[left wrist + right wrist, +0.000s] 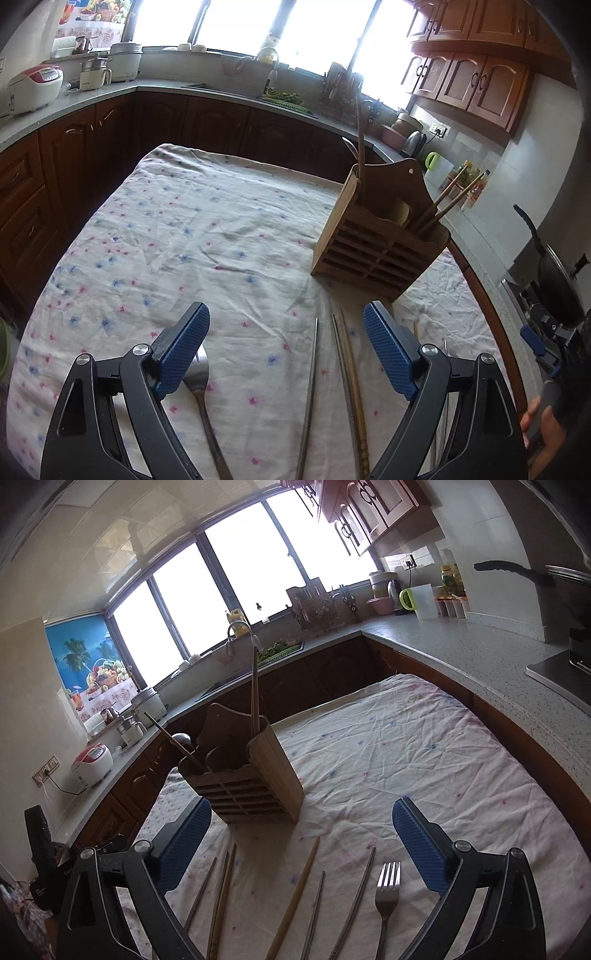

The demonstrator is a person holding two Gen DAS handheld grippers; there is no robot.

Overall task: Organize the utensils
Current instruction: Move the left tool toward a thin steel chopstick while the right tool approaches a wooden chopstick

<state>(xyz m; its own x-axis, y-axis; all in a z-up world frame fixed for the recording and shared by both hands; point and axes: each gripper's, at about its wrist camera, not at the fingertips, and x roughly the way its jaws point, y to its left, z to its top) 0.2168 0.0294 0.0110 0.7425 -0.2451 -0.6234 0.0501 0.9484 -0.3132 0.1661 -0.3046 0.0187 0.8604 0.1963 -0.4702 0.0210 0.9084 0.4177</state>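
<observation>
Left wrist view: the left tongs point(286, 343) stand wide apart over the table point(184, 221) with its flowered cloth, nothing between the pads. Under the left pad lies a metal spoon point(197, 373), bowl away from the camera. Between the pads lie a metal chopstick point(310, 387) and a wooden chopstick point(354, 384), both flat on the cloth. Farther on, toward the right, stands the wooden utensil holder point(376, 251), with chopsticks and a long handle sticking up out of it. At the right edge, the right tongs point(543, 339) show in a person's hand.

Right wrist view: the right tongs point(301, 838) are likewise spread wide and empty. Near them lie several chopsticks and a fork point(386, 890), tines pointing away. Beyond stands the holder point(251, 775), then the kitchen counter and windows.
</observation>
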